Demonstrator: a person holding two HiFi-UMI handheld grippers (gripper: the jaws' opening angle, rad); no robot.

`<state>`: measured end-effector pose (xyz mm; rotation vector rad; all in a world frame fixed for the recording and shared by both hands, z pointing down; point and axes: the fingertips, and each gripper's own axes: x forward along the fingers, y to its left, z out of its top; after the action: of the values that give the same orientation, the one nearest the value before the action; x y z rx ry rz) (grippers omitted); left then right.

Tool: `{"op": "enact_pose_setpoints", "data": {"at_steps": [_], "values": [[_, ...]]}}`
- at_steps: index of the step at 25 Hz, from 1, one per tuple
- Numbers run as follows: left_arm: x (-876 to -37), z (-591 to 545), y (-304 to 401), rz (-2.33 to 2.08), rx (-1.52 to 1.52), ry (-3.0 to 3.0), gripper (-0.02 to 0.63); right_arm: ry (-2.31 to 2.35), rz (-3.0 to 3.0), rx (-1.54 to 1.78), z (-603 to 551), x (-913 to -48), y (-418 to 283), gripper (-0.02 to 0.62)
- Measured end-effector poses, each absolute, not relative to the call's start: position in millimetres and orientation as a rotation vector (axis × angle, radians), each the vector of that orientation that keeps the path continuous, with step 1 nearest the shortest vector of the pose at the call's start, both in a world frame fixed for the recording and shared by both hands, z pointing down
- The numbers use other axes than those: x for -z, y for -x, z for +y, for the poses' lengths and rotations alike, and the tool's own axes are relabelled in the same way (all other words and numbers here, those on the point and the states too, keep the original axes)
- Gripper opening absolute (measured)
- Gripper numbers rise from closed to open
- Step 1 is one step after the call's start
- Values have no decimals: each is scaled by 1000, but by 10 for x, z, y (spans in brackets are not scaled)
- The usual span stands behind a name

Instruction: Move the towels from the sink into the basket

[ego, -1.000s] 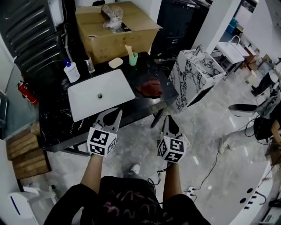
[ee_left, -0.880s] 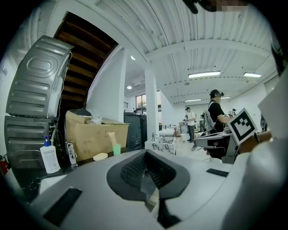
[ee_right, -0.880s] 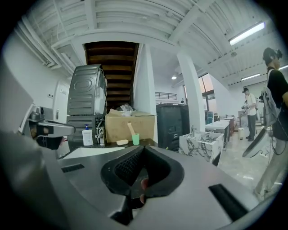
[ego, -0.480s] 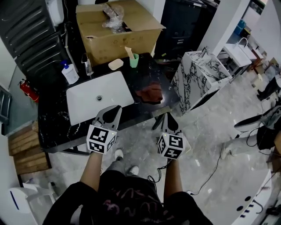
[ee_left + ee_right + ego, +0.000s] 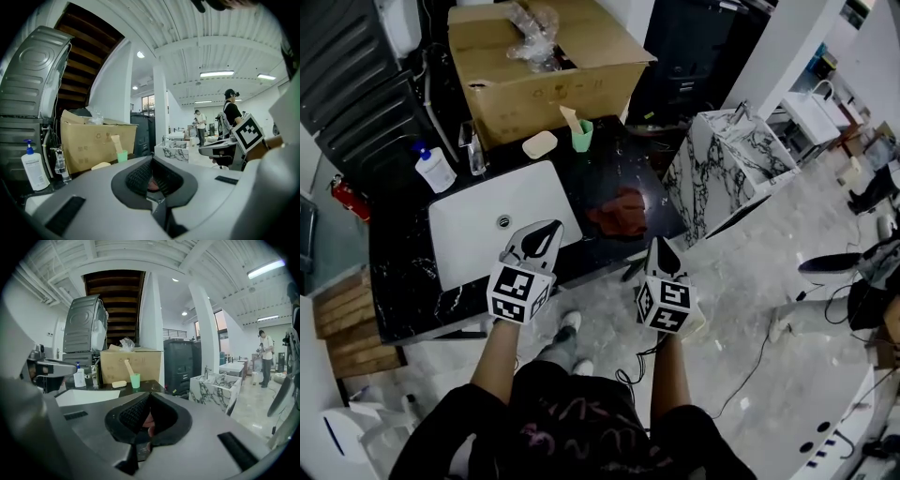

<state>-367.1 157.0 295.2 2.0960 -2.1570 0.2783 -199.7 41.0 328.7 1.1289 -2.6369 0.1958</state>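
**The towel [image 5: 619,210] lies nearer our right gripper [image 5: 661,255]**

We hold both grippers closed and empty. The towel lies bunched on the counter [image 5: 609,159], beside the sink [image 5: 478,234] (which looks bare): 11 o'clock from the right gripper, 2 o'clock from our left gripper [image 5: 539,242].

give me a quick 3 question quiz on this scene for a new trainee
1. True or false: the red towel lies inside the white sink.
2. Which thing stands on the black counter just in front of the cardboard box? A) a green cup B) a kettle C) a plate
3. Fill in: the right gripper has its jaws ____ and holds nothing.

Key
1. False: the towel lies on the counter beside the sink.
2. A
3. shut
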Motion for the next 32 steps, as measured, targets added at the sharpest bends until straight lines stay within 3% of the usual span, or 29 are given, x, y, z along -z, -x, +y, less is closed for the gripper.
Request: {"op": "enact_pose_setpoints", "data": {"at_steps": [7,12,22,25,29,32], "values": [[-3170,1152,4036,-2110,-290,-2063,15,-1070,-2557,-257,-61,-3624,2415,89],[-3346,996,4266,-2091,-308,-2029,15,-1016,-2485,-338,-245,-3951,2646,190],[-3626,675,4544,-2035,-319,-2003,15,-947,-2350,-426,-447,-4478,2923,270],[-3660,604,4584,-2018,-315,-2012,17,-938,-2318,-447,-457,-4553,2945,256],[-3672,547,4609,-1997,-306,-2024,15,-950,-2291,-447,-435,-4575,2972,141],[-3639,502,4622,-1991,-292,-2040,15,-965,-2292,-437,-424,-4547,2992,95]]}}
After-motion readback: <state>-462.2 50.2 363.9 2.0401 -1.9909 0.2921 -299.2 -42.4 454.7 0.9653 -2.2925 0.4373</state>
